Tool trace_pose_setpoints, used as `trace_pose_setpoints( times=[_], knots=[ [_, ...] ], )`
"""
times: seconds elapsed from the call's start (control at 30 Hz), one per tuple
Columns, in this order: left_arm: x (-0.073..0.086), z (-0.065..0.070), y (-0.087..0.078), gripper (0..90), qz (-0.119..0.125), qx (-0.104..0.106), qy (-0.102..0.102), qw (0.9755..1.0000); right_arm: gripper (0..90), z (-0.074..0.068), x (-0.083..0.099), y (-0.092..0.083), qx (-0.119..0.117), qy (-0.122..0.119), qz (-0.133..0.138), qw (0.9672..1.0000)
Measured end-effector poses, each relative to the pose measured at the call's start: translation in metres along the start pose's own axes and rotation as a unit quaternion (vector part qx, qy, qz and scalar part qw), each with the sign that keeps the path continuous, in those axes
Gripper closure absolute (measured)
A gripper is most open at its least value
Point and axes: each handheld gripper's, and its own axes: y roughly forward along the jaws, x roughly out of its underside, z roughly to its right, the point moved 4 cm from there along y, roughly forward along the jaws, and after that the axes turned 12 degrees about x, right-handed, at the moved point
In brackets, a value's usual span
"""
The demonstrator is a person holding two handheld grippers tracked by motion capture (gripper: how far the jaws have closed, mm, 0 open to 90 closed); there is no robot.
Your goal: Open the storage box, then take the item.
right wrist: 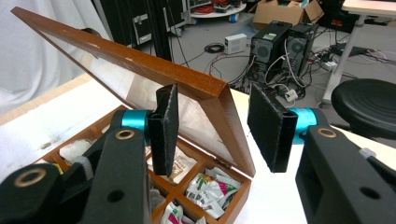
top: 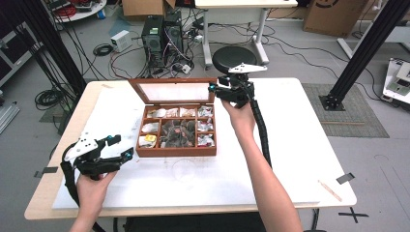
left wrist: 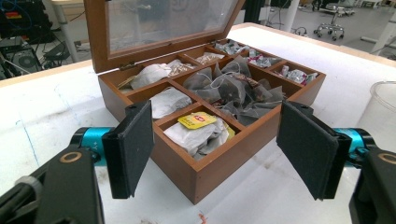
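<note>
A brown wooden tea box [top: 176,151] stands mid-table, its glass lid [top: 174,91] raised at the back. Its compartments hold tea bags, among them one with a yellow tag [left wrist: 197,120] at the front left. My left gripper [top: 122,146] hovers open just off the box's front left corner, and the left gripper view shows that corner [left wrist: 219,172] beyond its empty jaws. My right gripper [top: 216,91] is at the lid's right upper corner. In the right gripper view its jaws [right wrist: 217,130] straddle the lid's side frame [right wrist: 224,116], with a gap showing between that frame and the right pad [right wrist: 268,133].
A clear plastic cup [left wrist: 380,107] stands on the white mat in front of the box. A thin wooden stick [top: 329,190] lies near the table's right front corner. Behind the table are a black stool [top: 234,57] and computer towers [top: 162,36] amid floor cables.
</note>
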Motion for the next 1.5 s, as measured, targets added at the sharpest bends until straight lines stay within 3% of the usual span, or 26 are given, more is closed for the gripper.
trace_pose_setpoints(
  times=[0.2, 0.63, 0.8, 0.9, 1.1, 1.13, 1.27, 1.4, 1.5],
  knots=[
    [0.0, 0.0, 0.0, 27.6, 0.001, 0.0, 0.0, 1.0, 54.3, 0.002, -0.001, 0.003, -0.003, 0.012, 0.004, 0.9999],
    [-0.001, 0.001, 0.0, 27.6, -0.001, 0.003, 0.003, 1.0, 53.3, 0.001, 0.0, 0.002, -0.003, 0.011, 0.002, 0.9999],
    [-0.007, 0.001, 0.003, 27.6, 0.0, 0.023, -0.014, 0.9996, 52.7, 0.001, 0.0, 0.002, -0.001, 0.012, 0.003, 0.9999],
    [-0.015, 0.002, 0.007, 27.6, 0.004, 0.036, -0.013, 0.9992, 52.6, 0.001, -0.001, 0.003, -0.003, 0.011, 0.004, 0.9999],
    [-0.028, 0.007, 0.028, 27.8, -0.011, 0.071, -0.012, 0.9973, 52.4, 0.0, -0.001, 0.003, 0.001, 0.012, 0.007, 0.9999],
    [-0.03, 0.009, 0.035, 28.4, -0.019, 0.087, -0.011, 0.996, 52.4, 0.001, -0.001, 0.004, 0.002, 0.011, 0.007, 0.9999],
    [-0.033, 0.014, 0.056, 29.6, -0.054, 0.106, -0.003, 0.9929, 52.4, 0.001, -0.001, 0.005, -0.001, 0.012, 0.009, 0.9999],
    [-0.035, 0.012, 0.074, 31.5, -0.079, 0.111, -0.004, 0.9907, 52.3, -0.001, 0.0, 0.005, -0.002, 0.01, 0.006, 0.9999],
    [-0.035, 0.009, 0.087, 33.8, -0.086, 0.108, -0.012, 0.9904, 52.2, -0.001, 0.0, 0.005, -0.001, 0.009, 0.006, 0.9999]
  ],
)
